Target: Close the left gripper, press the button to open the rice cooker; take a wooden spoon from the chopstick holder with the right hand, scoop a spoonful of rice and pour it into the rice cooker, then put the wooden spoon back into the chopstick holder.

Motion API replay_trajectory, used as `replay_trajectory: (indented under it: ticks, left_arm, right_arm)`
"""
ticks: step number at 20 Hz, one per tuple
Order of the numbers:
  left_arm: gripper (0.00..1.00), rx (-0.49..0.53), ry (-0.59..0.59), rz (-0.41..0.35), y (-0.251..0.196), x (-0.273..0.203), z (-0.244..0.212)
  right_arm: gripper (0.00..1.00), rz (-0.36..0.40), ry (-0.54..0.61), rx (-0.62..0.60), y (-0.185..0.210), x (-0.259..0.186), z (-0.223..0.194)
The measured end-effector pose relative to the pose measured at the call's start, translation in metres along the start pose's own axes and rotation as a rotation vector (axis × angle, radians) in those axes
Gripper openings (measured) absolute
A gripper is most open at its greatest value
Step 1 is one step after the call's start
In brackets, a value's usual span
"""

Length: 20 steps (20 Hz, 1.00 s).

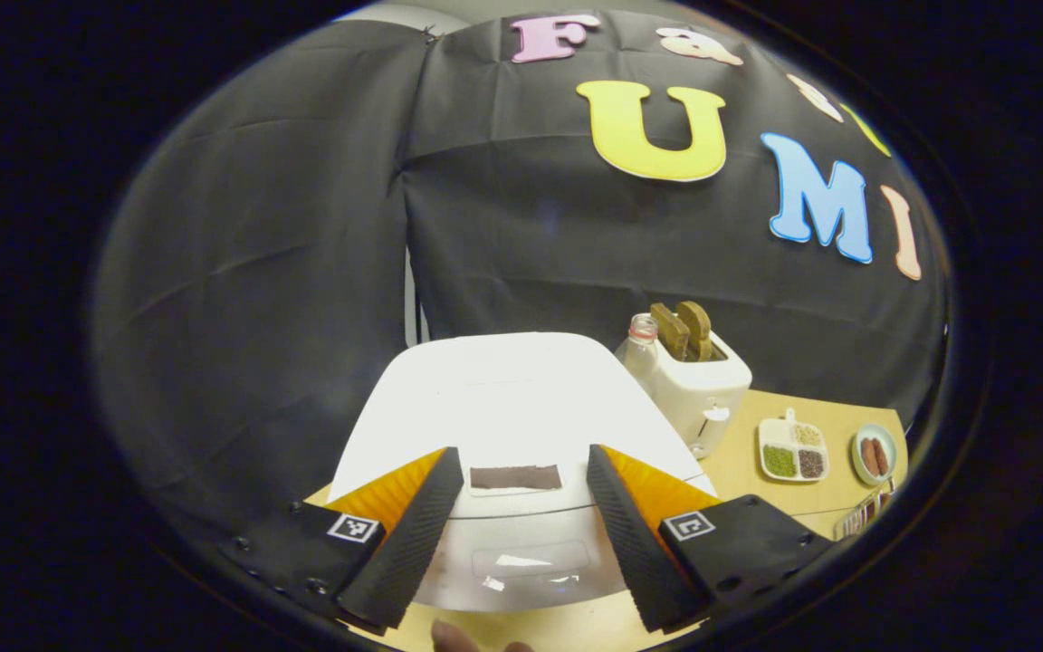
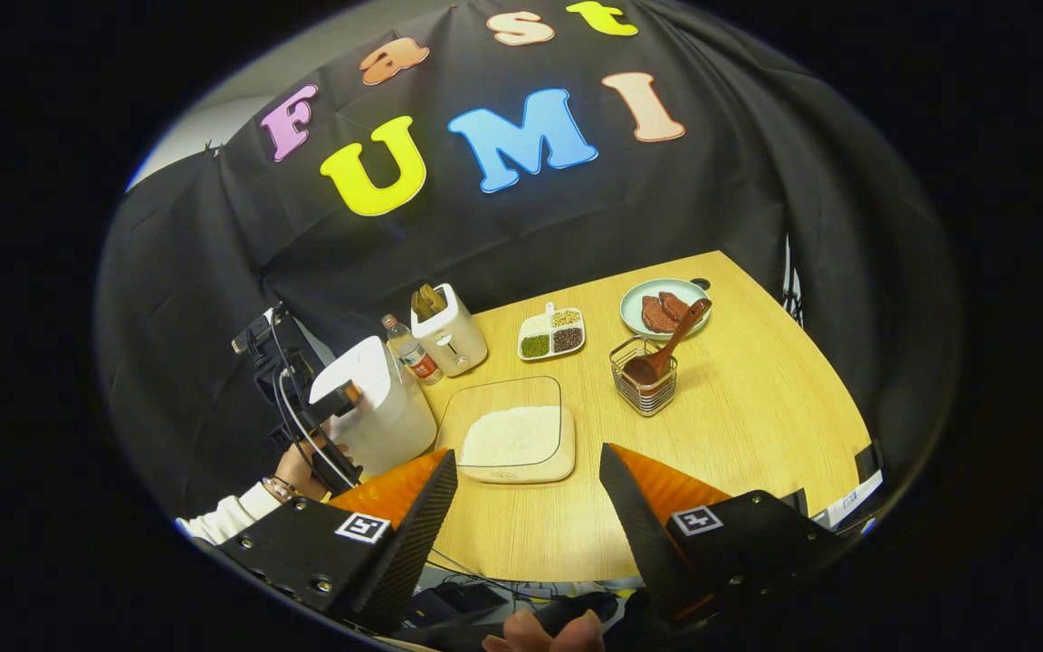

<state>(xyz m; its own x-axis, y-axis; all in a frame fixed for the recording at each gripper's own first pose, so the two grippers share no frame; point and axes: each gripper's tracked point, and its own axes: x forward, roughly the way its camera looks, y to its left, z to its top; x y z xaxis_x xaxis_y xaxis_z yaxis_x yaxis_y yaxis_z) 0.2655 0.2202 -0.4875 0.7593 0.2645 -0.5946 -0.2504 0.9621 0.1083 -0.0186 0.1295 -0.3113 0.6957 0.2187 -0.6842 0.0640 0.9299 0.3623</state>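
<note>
Wooden table (image 2: 757, 426): our left gripper (image 1: 514, 534), jaws spread, hovers with the rice cooker (image 1: 512, 407) straight ahead; closing comes next. Right gripper (image 2: 529, 530), released, faces the wooden spoon (image 2: 666, 349) ahead.

Overhead light blows out the cooker (image 1: 503, 398) lid to glaring white; fisheye bends the desk (image 2: 757, 426) edges; focus stays sharp.
</note>
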Motion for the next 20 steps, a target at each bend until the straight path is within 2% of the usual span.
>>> replay_trajectory:
  ticks: [4,8,10,13,14,16,20]
  left_arm:
    - [0.98,-0.081,0.028,0.002,0.005,-0.024,-0.004]
    - [0.99,-0.191,0.022,-0.075,-0.002,-0.092,-0.005]
    - [0.95,-0.194,0.014,-0.105,-0.006,-0.135,-0.006]
    - [1.00,-0.160,-0.018,-0.141,-0.018,-0.213,0.000]
    - [0.95,-0.153,-0.040,-0.161,-0.027,-0.240,0.006]
    - [1.00,-0.151,-0.076,-0.225,-0.047,-0.297,0.017]
    - [0.95,-0.117,-0.148,-0.295,-0.074,-0.400,0.035]
  right_arm:
    - [0.97,-0.009,0.011,-0.003,-0.014,-0.004,-0.001]
    - [0.97,0.018,0.007,-0.031,-0.027,-0.006,0.008]
    - [0.97,0.036,-0.025,-0.051,-0.036,-0.010,0.025]
    - [0.97,0.070,-0.074,-0.085,-0.057,-0.026,0.052]
    - [0.97,0.072,-0.101,-0.100,-0.066,-0.033,0.064]
    - [0.97,0.064,-0.158,-0.133,-0.086,-0.048,0.083]
    - [0.97,0.060,-0.287,-0.176,-0.113,-0.074,0.114]
